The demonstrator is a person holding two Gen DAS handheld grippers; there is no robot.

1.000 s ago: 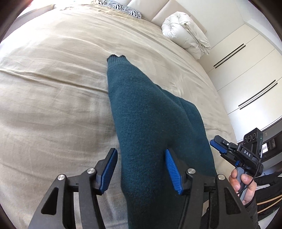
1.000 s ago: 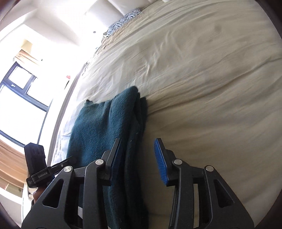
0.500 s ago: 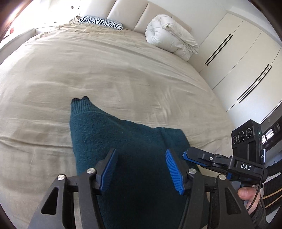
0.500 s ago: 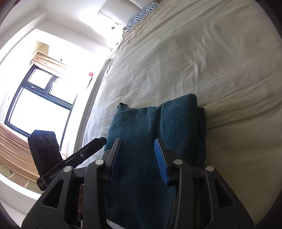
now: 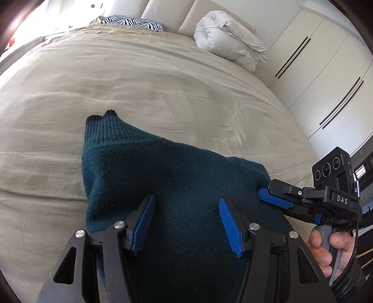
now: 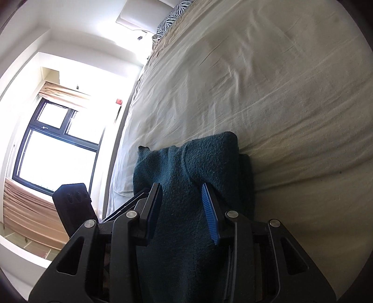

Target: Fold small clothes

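A dark teal knit garment [image 5: 163, 177] lies folded on the beige bed [image 5: 139, 81], its ribbed cuff [image 5: 102, 125] pointing toward the headboard. My left gripper [image 5: 186, 212] is open and sits over the garment's near part, which shows between the blue pads. My right gripper [image 6: 181, 200] is open too, over the garment [image 6: 186, 163] near its right folded edge. In the left wrist view the right gripper [image 5: 279, 200] reaches in from the right at the garment's edge. The garment's near end is hidden under the grippers.
A rolled white duvet [image 5: 228, 39] and a zebra pillow [image 5: 132, 22] lie at the headboard. White wardrobe doors [image 5: 326, 70] stand to the right of the bed. A window [image 6: 58, 144] is past the bed's left side.
Both grippers have pulled back toward the garment's near end. The garment now looks shorter and bunched, with its cuff closer to the grippers. Both grippers stayed open.
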